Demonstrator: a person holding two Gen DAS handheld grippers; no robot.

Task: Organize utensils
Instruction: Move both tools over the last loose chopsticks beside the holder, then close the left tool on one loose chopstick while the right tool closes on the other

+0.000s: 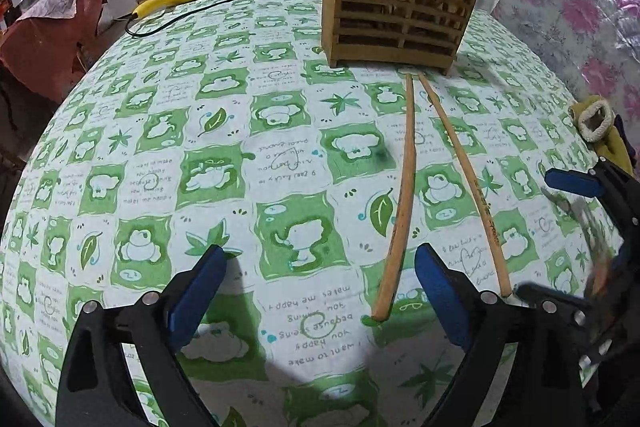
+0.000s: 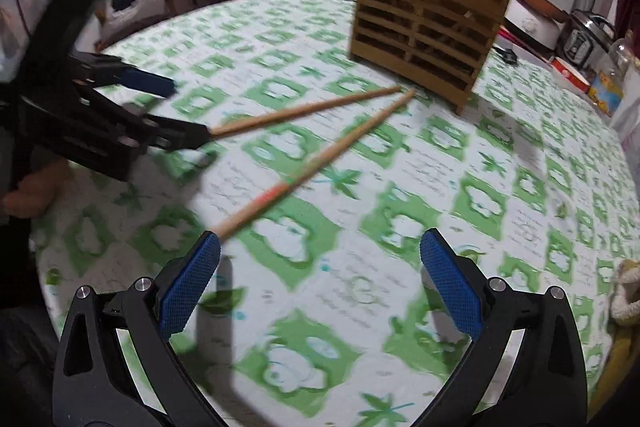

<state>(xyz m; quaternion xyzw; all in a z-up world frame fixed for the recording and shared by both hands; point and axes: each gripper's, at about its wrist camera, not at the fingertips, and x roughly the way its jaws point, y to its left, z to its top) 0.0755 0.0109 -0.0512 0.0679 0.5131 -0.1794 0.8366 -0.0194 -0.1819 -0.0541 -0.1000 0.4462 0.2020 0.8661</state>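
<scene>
Green-and-white patterned cloth covers the table, with kitchen appliances on a counter behind it. Two chopsticks are laid flat on the cloth, long axes running from the near edge toward the wooden utensil holder. Their far tips lie close together just in front of the holder's base; the near ends are spread apart. More sticks are stood upright in the holder.

The left gripper is held wide open above the cloth with nothing gripped; one chopstick's near end lies between its fingers, just beside the right pad; contact cannot be told.

The right gripper is likewise spread wide and empty. The other chopstick's near end is seen at its left pad.
</scene>
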